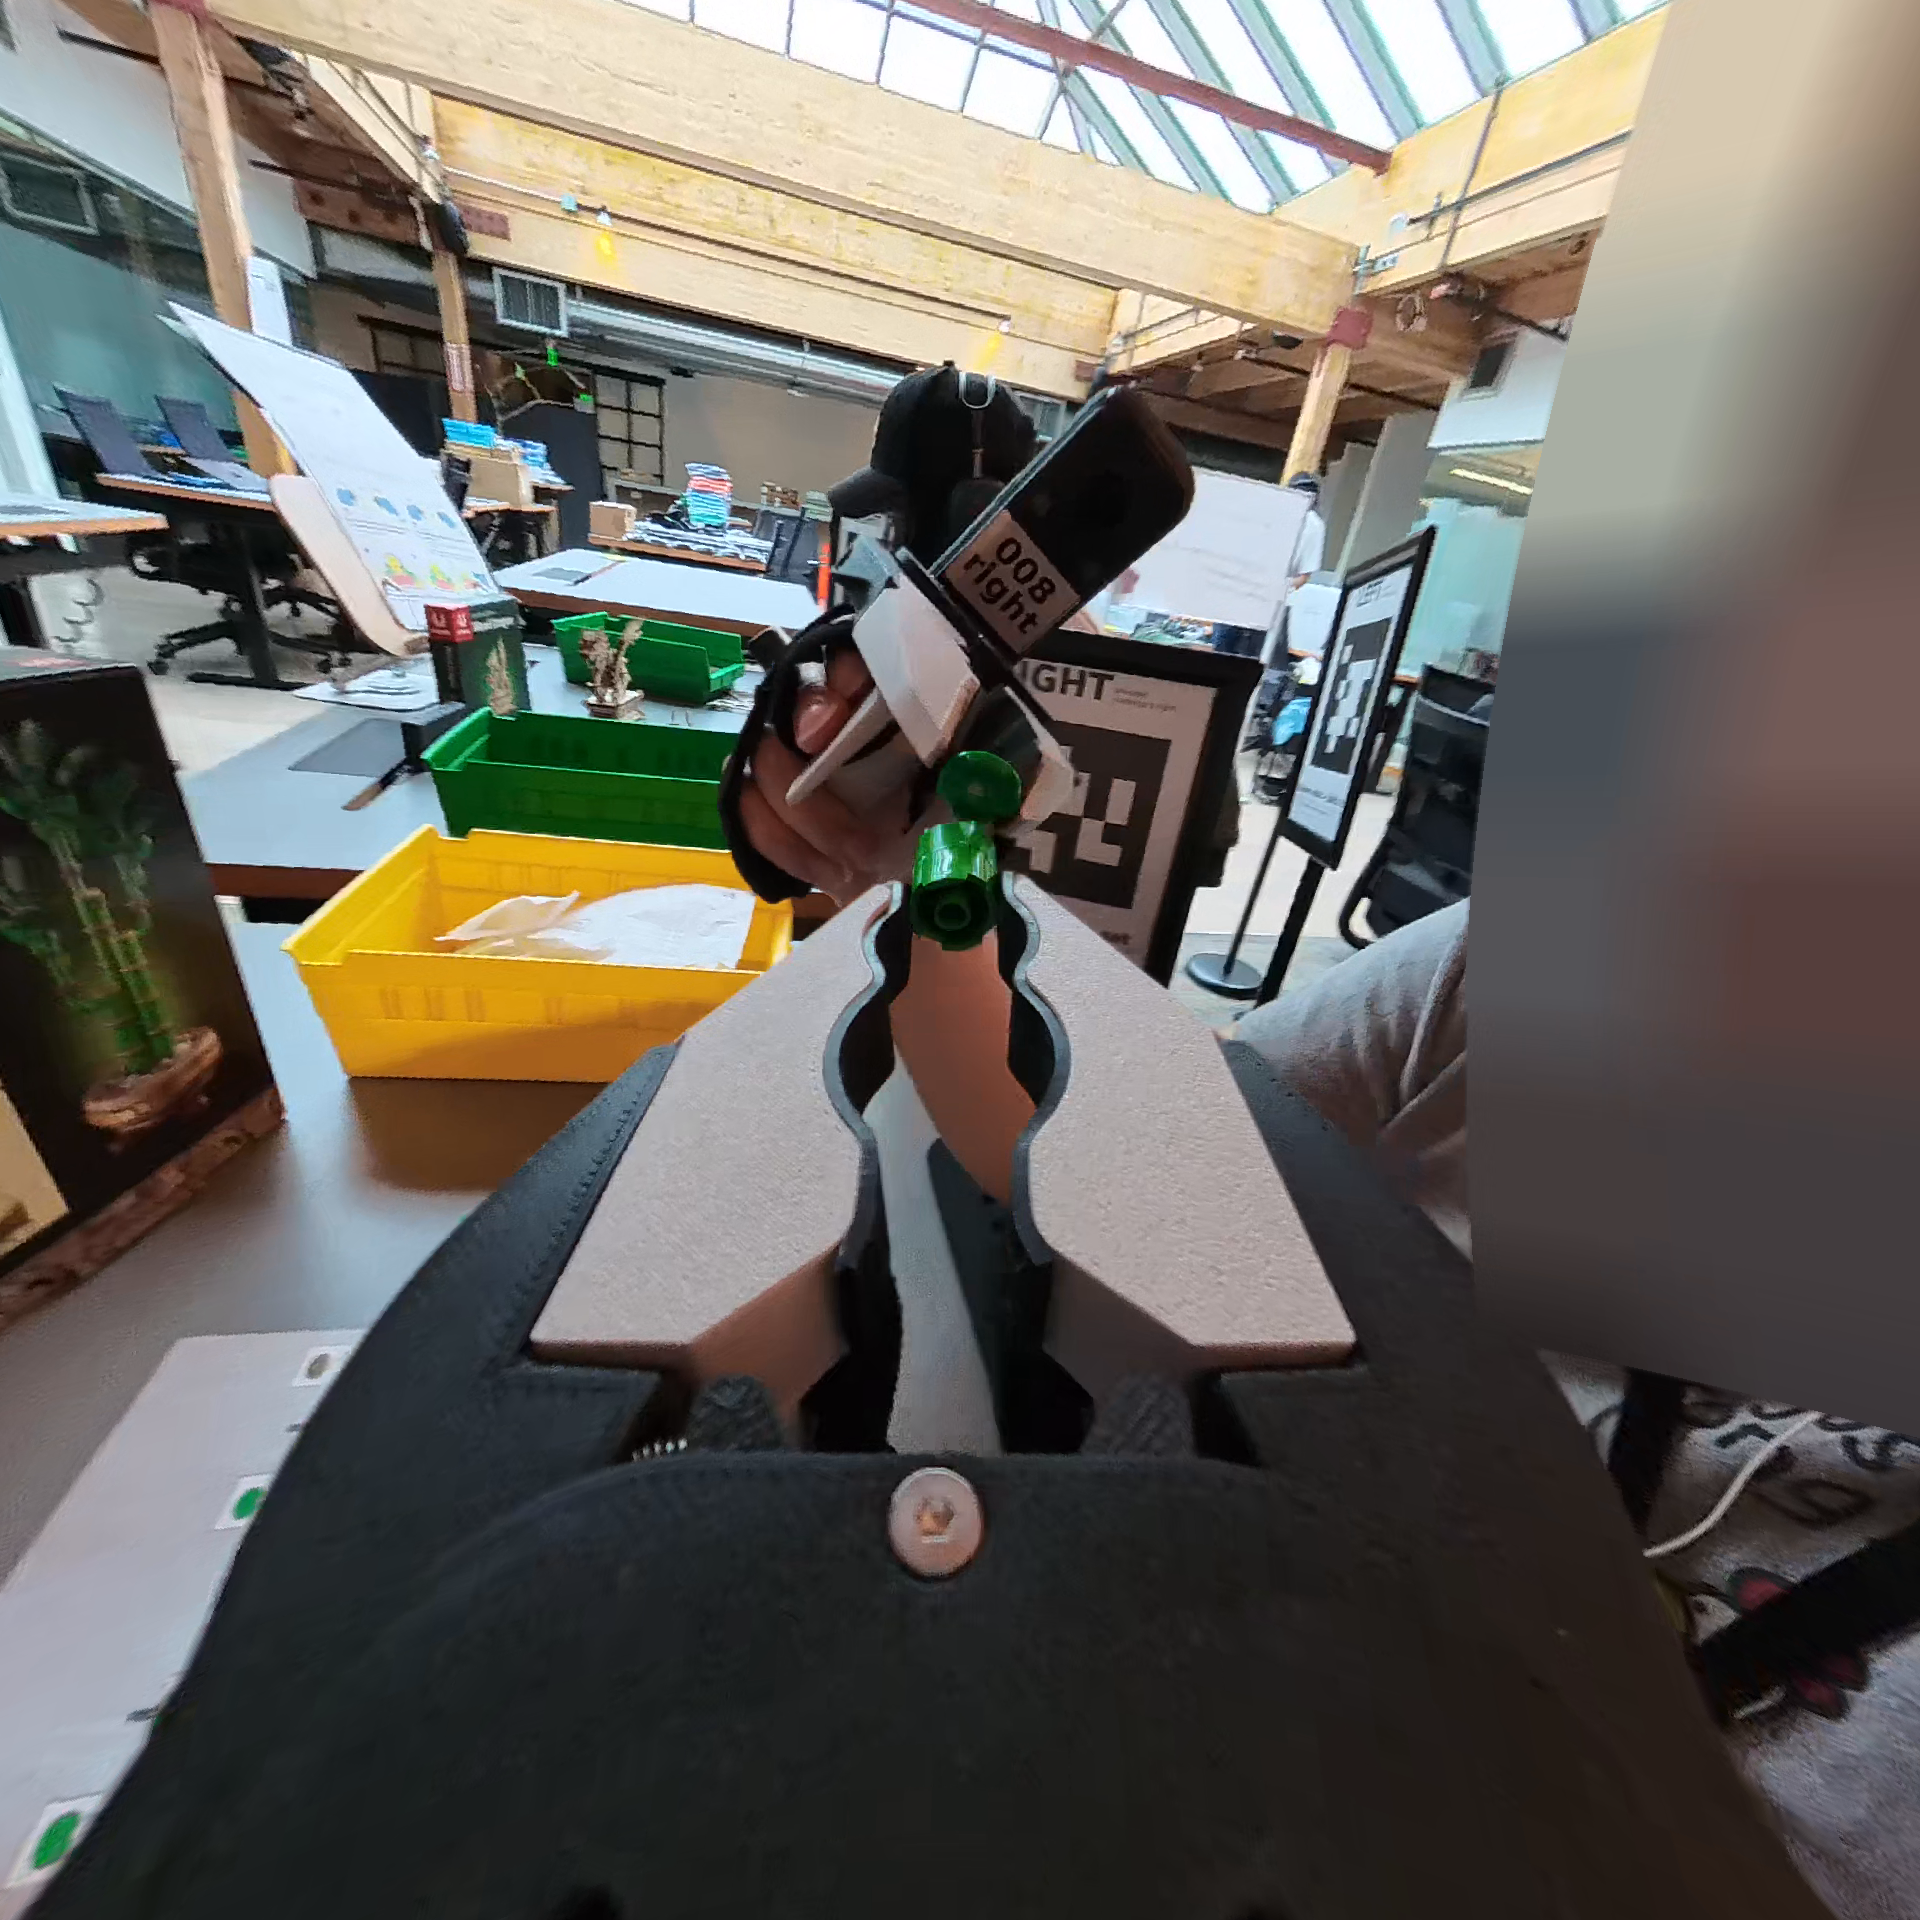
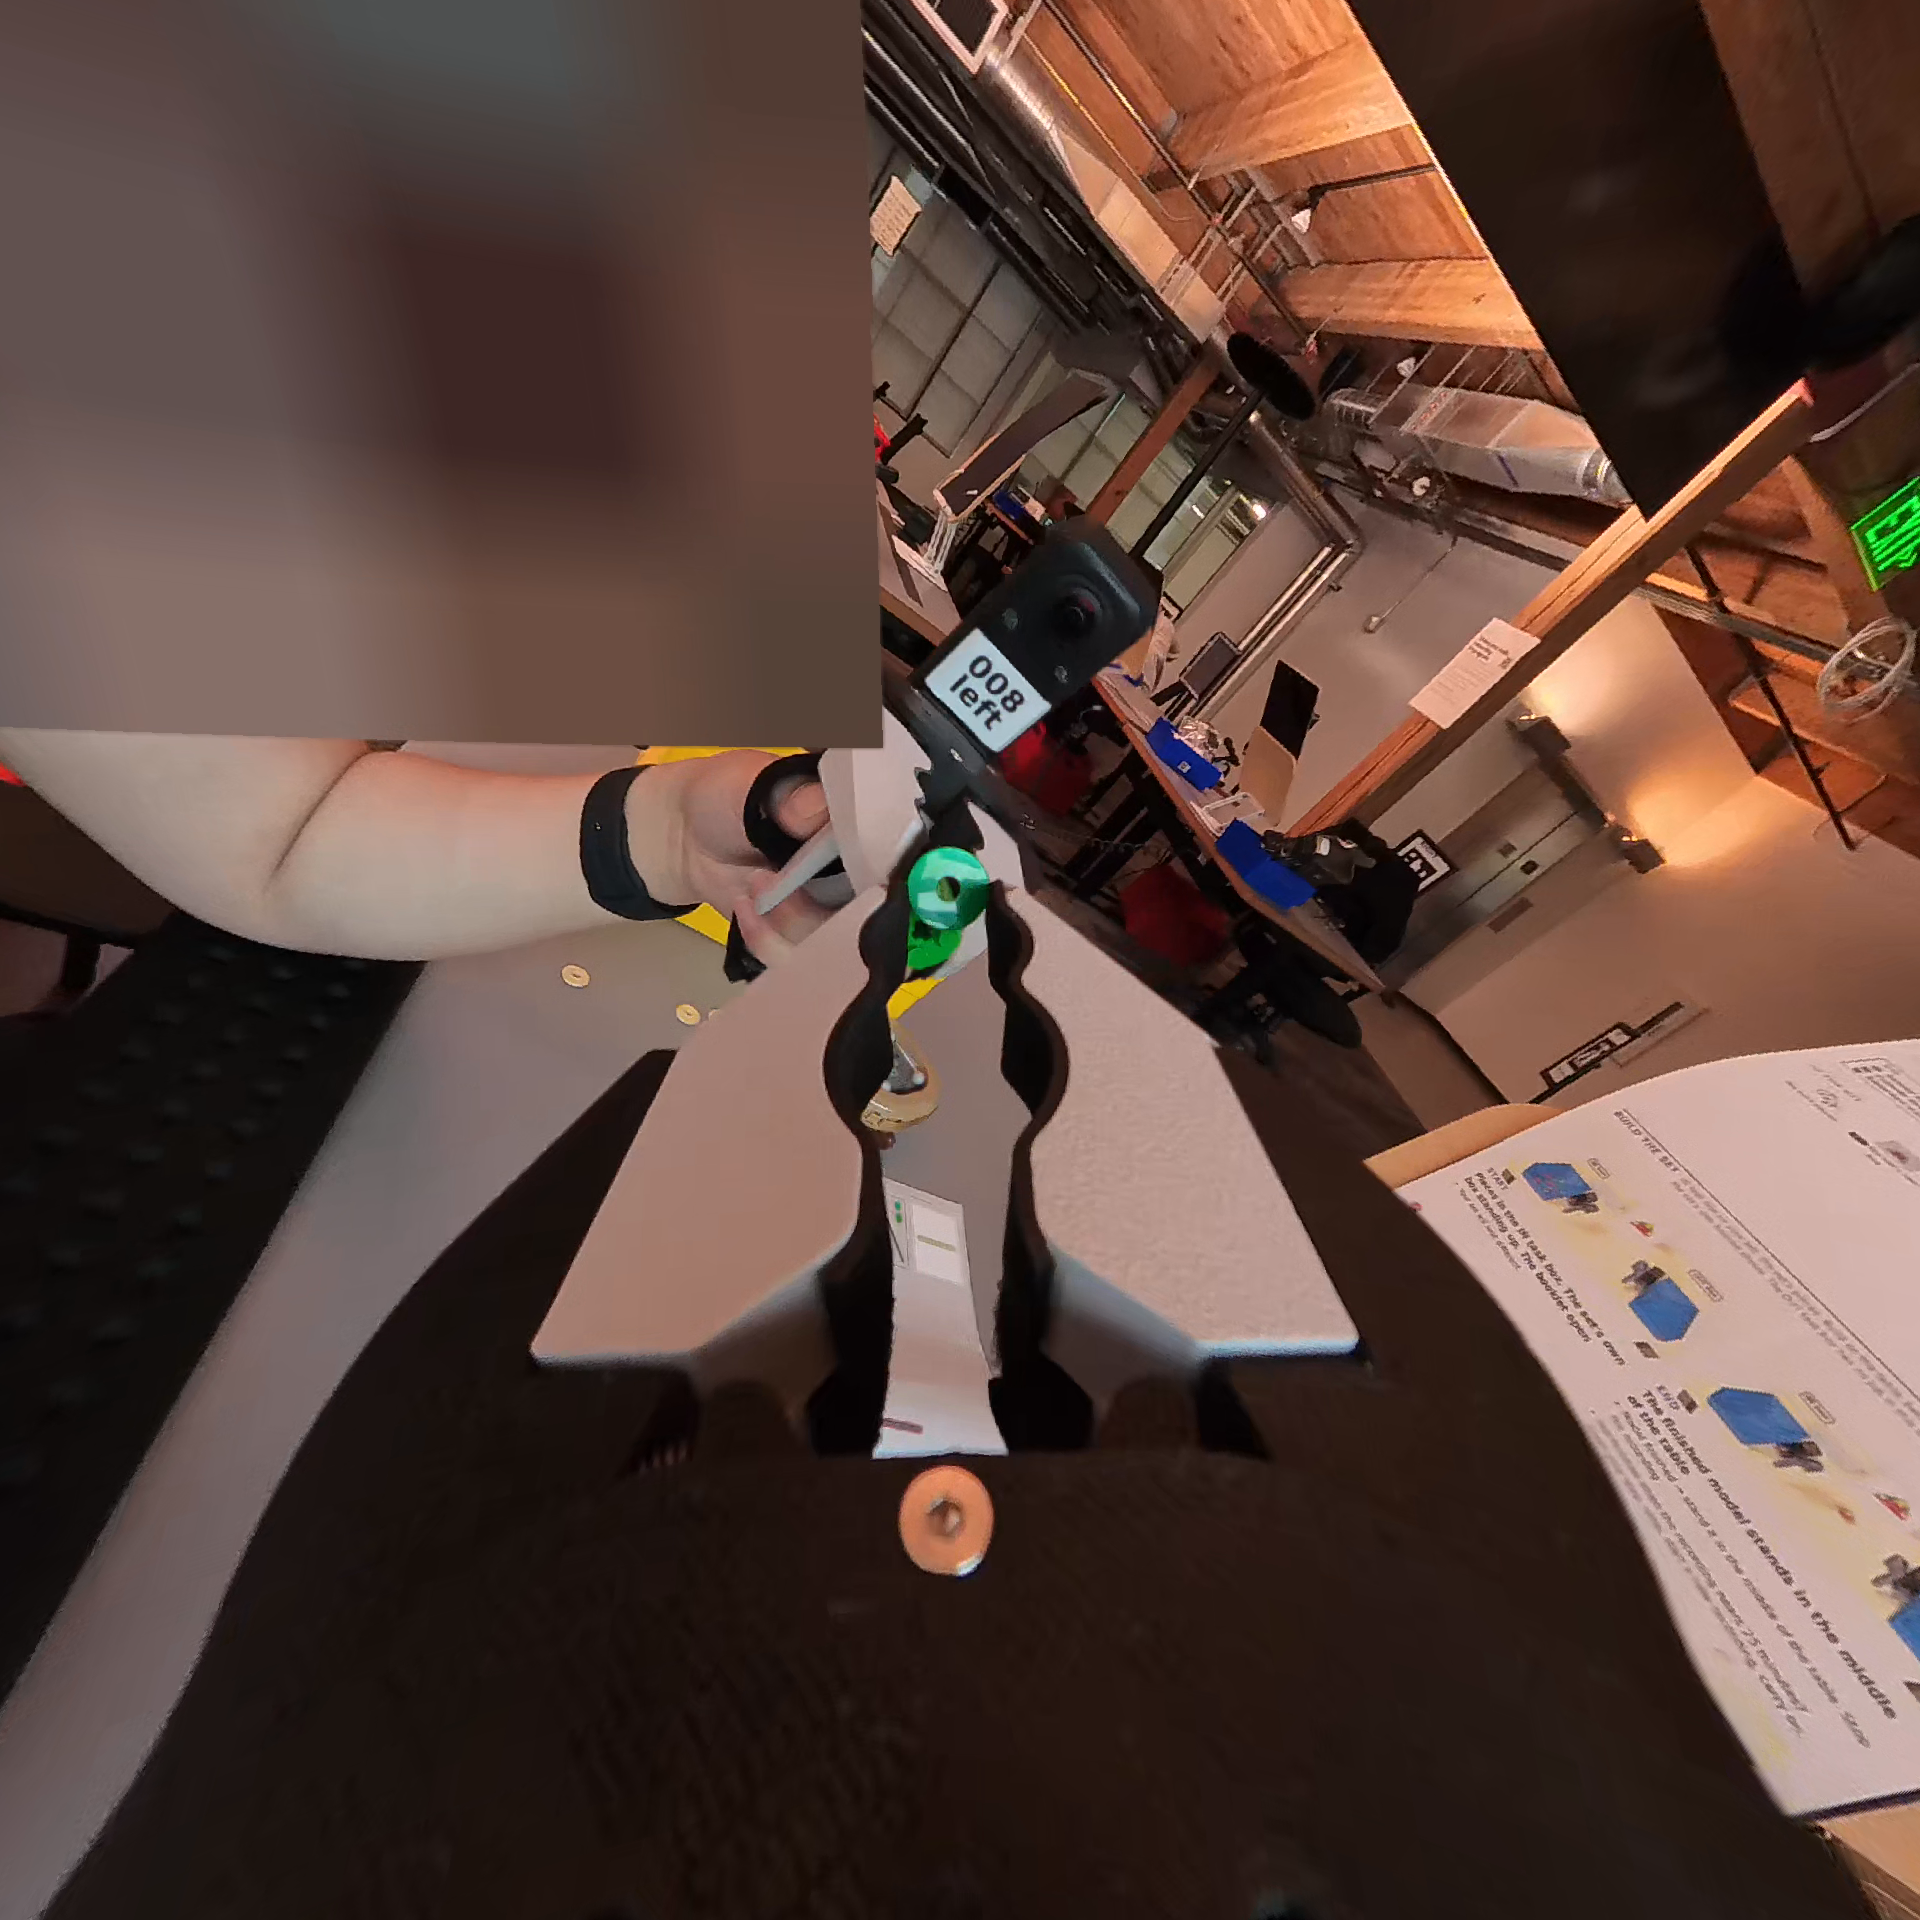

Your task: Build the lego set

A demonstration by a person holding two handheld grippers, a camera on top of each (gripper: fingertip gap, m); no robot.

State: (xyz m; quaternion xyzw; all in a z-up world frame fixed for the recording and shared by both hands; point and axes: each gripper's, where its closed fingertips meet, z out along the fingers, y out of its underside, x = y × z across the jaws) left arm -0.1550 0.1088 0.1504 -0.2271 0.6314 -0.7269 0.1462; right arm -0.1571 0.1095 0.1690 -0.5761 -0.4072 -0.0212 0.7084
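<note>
Gripping green pieces in mid-air, tip to tip

Holding a green cylindrical lego piece at its tips, the left claw is nearly closed, its pale fingers pinching the piece from both sides. At 12 o'clock just beyond it, the right claw points back toward the camera, with a second green round piece at its tip, touching or just above the first; a hand grasps its handle.

From the right wrist view, the right claw is likewise closed down on a green round piece with a hole in its middle, and more green shows just below it between the tips. Whether the two pieces are already joined cannot be told. The left claw's camera body stands at 12 o'clock, a hand with a dark wristband at 10 o'clock.

Both claws are raised above the bench. On it, at 9 o'clock, sits a yellow bin holding white bags, a green bin behind it, and the set's box at the far left. An instruction sheet lies at 3 o'clock in the right view
</note>
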